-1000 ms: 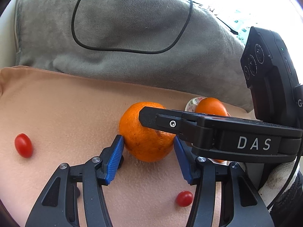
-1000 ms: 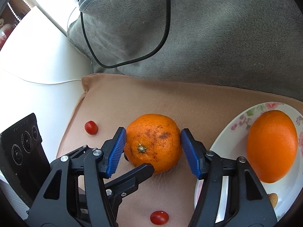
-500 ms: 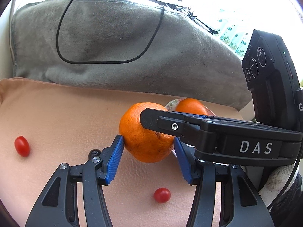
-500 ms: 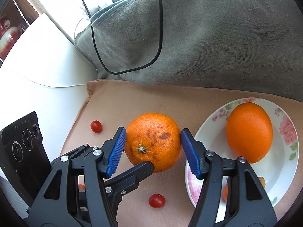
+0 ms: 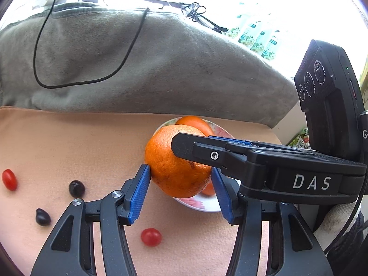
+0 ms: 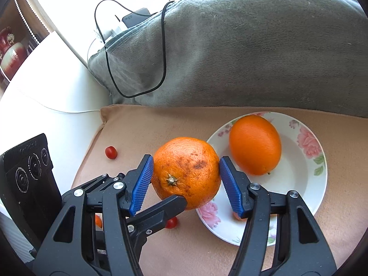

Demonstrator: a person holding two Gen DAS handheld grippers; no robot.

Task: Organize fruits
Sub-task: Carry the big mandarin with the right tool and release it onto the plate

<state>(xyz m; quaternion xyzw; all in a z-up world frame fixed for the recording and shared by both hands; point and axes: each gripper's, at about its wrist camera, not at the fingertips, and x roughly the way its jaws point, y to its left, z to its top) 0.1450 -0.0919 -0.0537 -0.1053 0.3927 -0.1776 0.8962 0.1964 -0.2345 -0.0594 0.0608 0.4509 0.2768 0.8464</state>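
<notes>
Blue-padded left gripper [image 5: 180,181] and right gripper [image 6: 185,180] both clamp one speckled orange [image 6: 185,172] (stem facing the right camera).

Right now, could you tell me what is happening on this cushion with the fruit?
Both hand-held tools are clamped on the same speckled orange: the right tool grips its sides, and the left tool pinches it too. The fruit is held above the peach cushion, at the edge of the floral plate, where a smooth orange already lies. Cherry tomatoes and dark grapes remain on the cushion.
</notes>
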